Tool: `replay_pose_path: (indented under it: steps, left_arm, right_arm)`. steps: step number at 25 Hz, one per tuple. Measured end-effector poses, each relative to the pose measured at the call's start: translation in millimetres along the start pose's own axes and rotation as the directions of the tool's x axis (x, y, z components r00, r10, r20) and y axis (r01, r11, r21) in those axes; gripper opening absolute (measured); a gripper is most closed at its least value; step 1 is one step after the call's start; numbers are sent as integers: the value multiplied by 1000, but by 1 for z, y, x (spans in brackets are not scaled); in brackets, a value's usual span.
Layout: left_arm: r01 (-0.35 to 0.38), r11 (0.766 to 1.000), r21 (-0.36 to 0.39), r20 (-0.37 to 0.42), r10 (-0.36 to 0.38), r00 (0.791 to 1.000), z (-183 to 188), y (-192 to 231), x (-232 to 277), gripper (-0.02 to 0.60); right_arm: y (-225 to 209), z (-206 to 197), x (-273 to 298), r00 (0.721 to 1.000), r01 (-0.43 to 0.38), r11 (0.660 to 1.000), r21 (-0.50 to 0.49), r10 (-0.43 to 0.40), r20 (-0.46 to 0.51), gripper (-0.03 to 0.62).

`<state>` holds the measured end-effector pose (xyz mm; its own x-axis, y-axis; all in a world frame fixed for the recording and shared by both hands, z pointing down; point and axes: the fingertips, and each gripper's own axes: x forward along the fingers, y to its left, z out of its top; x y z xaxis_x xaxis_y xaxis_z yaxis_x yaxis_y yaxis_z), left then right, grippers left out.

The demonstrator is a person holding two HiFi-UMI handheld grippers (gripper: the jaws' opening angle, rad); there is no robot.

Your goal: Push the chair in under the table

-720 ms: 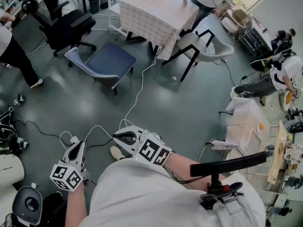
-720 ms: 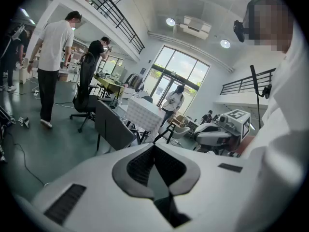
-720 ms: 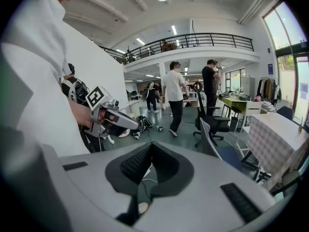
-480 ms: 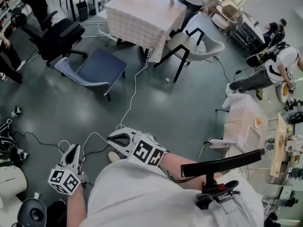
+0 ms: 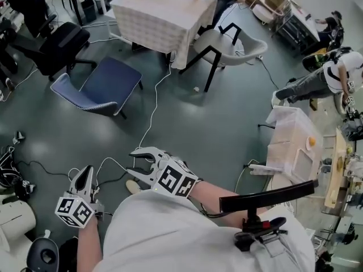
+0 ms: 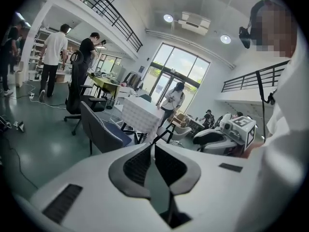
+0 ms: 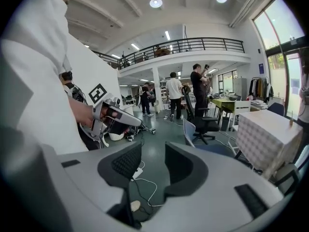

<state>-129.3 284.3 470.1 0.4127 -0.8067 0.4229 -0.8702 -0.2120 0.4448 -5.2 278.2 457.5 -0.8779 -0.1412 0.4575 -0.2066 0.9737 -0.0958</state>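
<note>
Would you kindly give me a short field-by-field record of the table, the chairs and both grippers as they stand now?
table: checked cloth, far across the floor
blue chair: apart from the table, not pushed in
white chair: beside the table's corner
white cable: on the floor, towards the table
left gripper: shut, empty
right gripper: open, empty, far from both chairs

A blue chair (image 5: 105,86) stands on the grey floor (image 5: 215,123), well apart from the cloth-covered bench (image 5: 161,10) at the far side. A white chair (image 5: 229,44) sits just beside the bench's right corner. Nearest the camera, the left gripper (image 5: 88,169) has its fingers together and the right gripper (image 5: 131,161) has its fingers spread, both empty.
</note>
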Motion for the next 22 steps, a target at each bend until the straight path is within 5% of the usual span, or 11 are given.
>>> replay_pose_path:
  steps: [9,17,22]
  left_arm:
    - [-32,999,-12,-2,32,999,16,-21,53,119]
    - [-124,987,-99,-4,124,992,58,82,91,164]
    - [-146,964,-222,-43,140,989,87,164,146,205]
  right_arm:
    - [-51,-26,-37,999,44,999,28,-44,15,153]
    - [-104,-15,1,990,143,987,69,-142,-19,158]
    - [-149,9,27,972,232,970,76,-229,-54,161]
